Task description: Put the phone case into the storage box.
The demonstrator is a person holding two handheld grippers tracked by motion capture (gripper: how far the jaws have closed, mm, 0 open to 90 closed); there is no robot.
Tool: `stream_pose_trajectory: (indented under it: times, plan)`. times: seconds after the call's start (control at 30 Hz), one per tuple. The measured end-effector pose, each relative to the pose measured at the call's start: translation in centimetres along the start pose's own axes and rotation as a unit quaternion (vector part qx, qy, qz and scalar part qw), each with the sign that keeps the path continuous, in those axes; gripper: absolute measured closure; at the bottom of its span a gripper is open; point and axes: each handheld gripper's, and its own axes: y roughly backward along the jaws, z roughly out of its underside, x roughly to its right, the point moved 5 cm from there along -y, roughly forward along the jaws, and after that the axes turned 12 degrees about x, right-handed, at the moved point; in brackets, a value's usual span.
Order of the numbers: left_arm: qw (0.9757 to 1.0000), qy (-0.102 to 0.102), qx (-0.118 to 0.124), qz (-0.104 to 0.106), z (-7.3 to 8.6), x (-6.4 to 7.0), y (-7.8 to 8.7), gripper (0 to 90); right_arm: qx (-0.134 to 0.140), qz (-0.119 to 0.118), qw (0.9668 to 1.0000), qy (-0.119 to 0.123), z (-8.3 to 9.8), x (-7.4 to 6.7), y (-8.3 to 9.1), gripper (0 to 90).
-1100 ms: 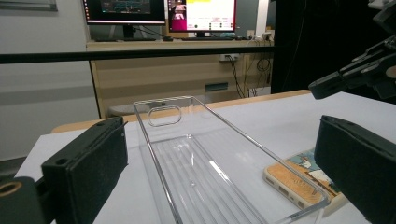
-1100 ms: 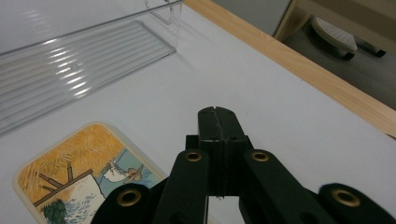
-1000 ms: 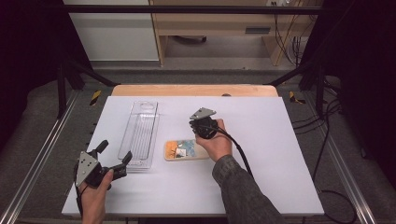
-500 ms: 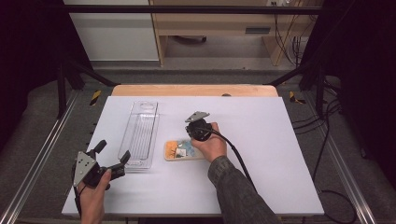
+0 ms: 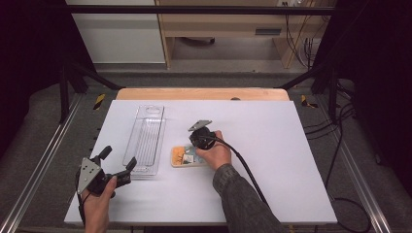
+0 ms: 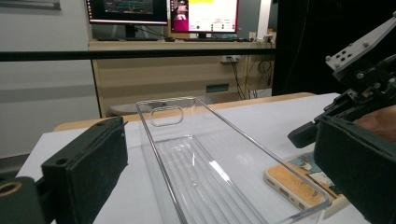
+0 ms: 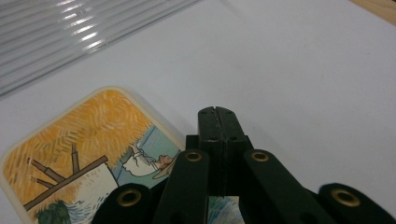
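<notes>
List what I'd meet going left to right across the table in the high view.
left gripper → clear plastic tray → picture-printed phone case → right gripper, jaws shut, at the case.

Two lit monitors (image 6: 163,11) stand on a wooden bench (image 6: 187,70).

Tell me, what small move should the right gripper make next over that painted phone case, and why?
Probably open its jaws. The right gripper is shut and empty, low over the phone case, which lies flat on the table beside the clear tray.
</notes>
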Motion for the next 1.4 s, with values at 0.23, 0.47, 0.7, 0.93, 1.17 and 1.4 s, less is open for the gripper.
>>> stream_pose_trajectory:
  times: [0.23, 0.47, 0.7, 0.93, 1.17, 1.4]
  plan:
    - [1.0000, 0.003, -0.002, 0.003, 0.1, 0.2, -0.1, 2.6, -0.010, -0.004, 0.9999, 0.001, 0.4, -0.4, -0.6, 90.0]
    - [1.0000, 0.006, 0.001, -0.001, 0.0, 0.0, 0.0, 2.7, -0.015, -0.006, 0.9999, -0.003, 0.7, -0.1, -1.4, 90.0]
    - [1.0000, 0.006, -0.002, -0.002, 0.1, -0.2, 0.0, 2.7, -0.023, -0.024, 0.9994, -0.003, 0.8, -0.4, -1.0, 90.0]
    - [1.0000, 0.006, -0.001, -0.002, 0.1, -0.1, 0.0, 2.7, -0.043, -0.052, 0.9977, 0.008, 1.1, -1.6, -0.5, 90.0]
    - [1.0000, 0.008, 0.000, -0.003, 0.0, -0.2, 0.0, 2.7, -0.051, -0.077, 0.9956, 0.018, 1.3, -3.1, 0.3, 90.0]
    - [1.0000, 0.007, -0.001, -0.001, 0.0, -0.1, 0.0, 2.7, -0.048, -0.085, 0.9951, 0.014, 1.6, -3.5, 0.7, 90.0]
